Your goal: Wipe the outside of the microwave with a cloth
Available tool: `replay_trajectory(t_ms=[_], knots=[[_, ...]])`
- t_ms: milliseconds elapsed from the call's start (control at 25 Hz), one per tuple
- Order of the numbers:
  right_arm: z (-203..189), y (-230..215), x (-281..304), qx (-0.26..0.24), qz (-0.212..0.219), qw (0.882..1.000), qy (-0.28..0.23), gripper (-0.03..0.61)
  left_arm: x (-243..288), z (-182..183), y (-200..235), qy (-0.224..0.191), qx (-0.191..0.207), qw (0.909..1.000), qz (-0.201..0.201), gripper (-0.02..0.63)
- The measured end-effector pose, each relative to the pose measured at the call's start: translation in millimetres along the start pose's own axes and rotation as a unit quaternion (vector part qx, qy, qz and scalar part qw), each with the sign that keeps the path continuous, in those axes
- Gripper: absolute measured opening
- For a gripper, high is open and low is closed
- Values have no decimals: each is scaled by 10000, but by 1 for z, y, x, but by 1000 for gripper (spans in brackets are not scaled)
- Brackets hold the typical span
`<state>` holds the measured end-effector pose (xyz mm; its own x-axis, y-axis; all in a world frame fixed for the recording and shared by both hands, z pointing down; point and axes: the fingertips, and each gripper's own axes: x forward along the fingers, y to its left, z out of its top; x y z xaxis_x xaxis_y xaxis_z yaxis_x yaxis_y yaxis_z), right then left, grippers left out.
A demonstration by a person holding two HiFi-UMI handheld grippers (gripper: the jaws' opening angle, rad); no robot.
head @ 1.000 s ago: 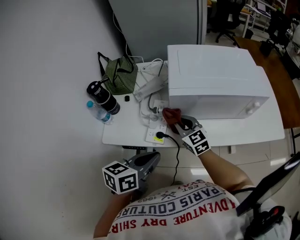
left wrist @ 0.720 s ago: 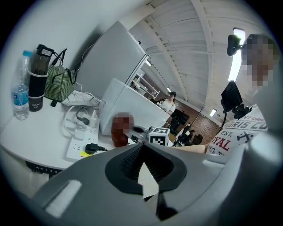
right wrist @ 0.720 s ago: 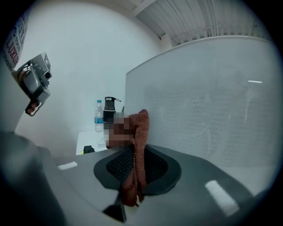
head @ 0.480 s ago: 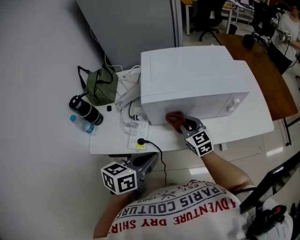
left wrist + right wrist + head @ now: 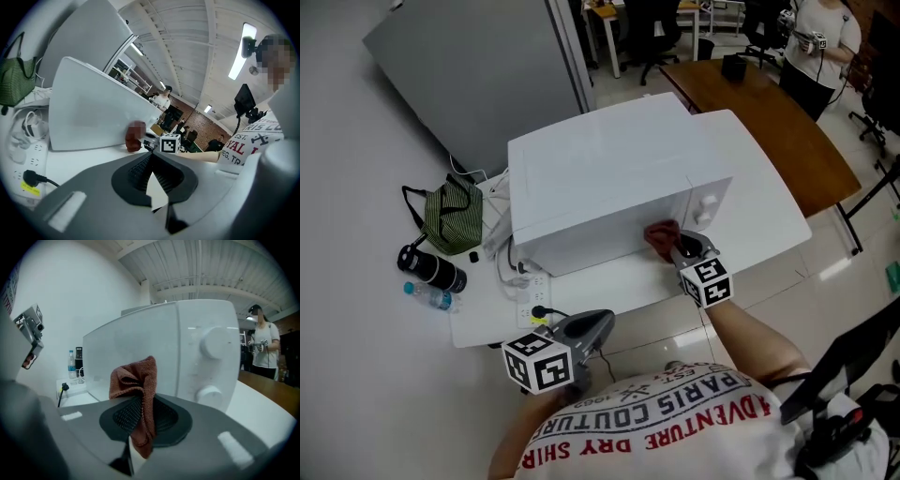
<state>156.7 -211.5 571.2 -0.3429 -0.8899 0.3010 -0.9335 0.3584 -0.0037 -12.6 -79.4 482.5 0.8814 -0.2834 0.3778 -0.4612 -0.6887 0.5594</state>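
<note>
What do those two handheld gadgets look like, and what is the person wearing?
Both the left gripper and the right gripper are smooth grey wedges with black ribbed pads inside. Each carries a white cube printed with black square markers. The person wears a white T-shirt with red and dark lettering.

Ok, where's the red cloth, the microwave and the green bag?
red cloth [image 5: 134, 379], right gripper view, bunched top fold.
microwave [image 5: 600, 173], head view, its flat top.
green bag [image 5: 456, 217], head view, striped middle.
</note>
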Motion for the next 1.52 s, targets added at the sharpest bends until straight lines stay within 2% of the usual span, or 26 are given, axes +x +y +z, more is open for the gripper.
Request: replay_trajectory(t_ms=[160,360,560,760,920,1160,1400,1520], knots=[[0,-31,-14,127,-256,9996,-14,46,18,3,-11,106,74,9998,-123,6],[-7,-46,-22,263,-388,9989,4,46,27,4,-22,157,159,9994,-246,6],[-8,-46,-22,320,-308,9990,26,46,26,5,-21,127,123,9997,-197,6],[-4,-31,-35,34,-105,9999,78,46,18,2,-18,46,48,9998,-173,6],[18,3,-46,-18,225,9996,-167,46,7,1,-12,-79,-4,9999,-150,6],[79,100,-32,-14,1129,9903,-807,46,-30,-1,-2,-336,-12,9994,15,6],[122,200,8,-202,1894,9749,-1156,46,-92,-9,21,-699,-128,9963,476,6],[129,236,34,-269,2059,9714,-1148,46,-124,-10,36,-930,-201,9926,761,6]])
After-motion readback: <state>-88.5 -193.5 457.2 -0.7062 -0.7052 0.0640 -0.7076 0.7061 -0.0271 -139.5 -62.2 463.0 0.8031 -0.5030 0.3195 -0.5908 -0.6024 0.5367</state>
